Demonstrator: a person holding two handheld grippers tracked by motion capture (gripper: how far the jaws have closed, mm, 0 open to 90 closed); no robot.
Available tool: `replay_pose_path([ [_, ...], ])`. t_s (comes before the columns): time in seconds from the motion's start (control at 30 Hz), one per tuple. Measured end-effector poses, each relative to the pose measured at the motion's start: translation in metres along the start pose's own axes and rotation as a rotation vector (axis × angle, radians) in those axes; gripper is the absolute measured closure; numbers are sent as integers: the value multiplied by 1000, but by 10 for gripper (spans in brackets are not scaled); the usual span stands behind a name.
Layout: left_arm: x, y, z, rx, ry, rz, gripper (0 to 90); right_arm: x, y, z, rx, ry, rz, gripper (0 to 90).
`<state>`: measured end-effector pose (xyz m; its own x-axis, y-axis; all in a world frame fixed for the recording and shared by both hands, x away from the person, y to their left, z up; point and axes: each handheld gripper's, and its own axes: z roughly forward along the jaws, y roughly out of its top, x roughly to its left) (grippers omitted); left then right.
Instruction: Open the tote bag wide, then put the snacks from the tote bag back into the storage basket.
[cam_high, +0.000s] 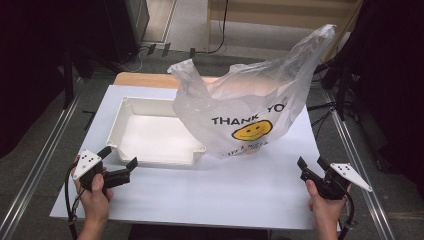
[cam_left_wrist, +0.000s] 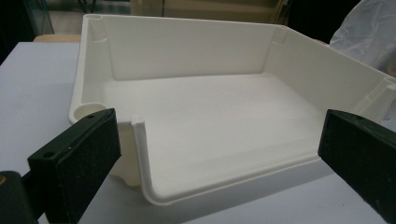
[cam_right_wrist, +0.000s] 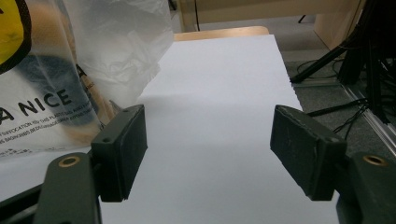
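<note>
Both grippers idle, jaws apart, nothing held — left gripper (cam_high: 120, 167) at the near corner of the white plastic tray (cam_high: 150, 132), right gripper (cam_high: 312, 169) well apart on bare tabletop. Thin translucent plastic bag (cam_high: 250, 107), smiley print, stands crumpled mid-table, touching the tray's right end. Tray is rigid, smooth, empty; long axis runs left–right. Judgement: left hand nearer the tray, right nearer the bag. White table (cam_high: 225, 190).

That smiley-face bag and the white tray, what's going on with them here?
A person sits at a white table holding a two-jaw gripper in each hand. Nothing is being gripped at this moment. The left gripper, jaws open, points at the near corner of an empty white tray. The right gripper, also open, rests near the table's right edge. A plastic bag printed with a smiley stands beside the tray, with something inside.
</note>
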<state>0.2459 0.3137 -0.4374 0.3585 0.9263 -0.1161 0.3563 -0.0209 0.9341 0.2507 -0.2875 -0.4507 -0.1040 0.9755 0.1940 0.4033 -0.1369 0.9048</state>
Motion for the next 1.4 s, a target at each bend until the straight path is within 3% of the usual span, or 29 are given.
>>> replay_pose_path([
  [0.37,-10,7,4,-6,-10,20,0,6,7,-2,-16,6,-14,266],
  [0.43,-13,7,5,-5,-21,18,0,10,12,-2,-19,35,4,261],
  [0.57,-20,8,6,-4,-57,2,0,16,20,1,-33,55,-5,259],
  [0.77,-38,13,11,7,-57,57,0,35,37,11,-44,95,-29,259],
  [0.83,-43,15,14,10,-84,49,0,43,45,19,-47,124,-3,269],
  [0.97,-47,17,19,18,-106,43,0,48,55,30,-45,139,-2,276],
  [1.13,-55,21,23,-14,-127,42,0,49,65,39,-60,170,-1,277],
  [1.27,-63,23,33,-9,-166,40,0,50,74,48,-64,187,-15,266],
  [1.37,-71,26,40,0,-195,48,0,48,77,57,-49,197,0,190],
  [1.4,-74,28,42,-1,-206,49,0,46,76,62,-35,221,25,176],
])
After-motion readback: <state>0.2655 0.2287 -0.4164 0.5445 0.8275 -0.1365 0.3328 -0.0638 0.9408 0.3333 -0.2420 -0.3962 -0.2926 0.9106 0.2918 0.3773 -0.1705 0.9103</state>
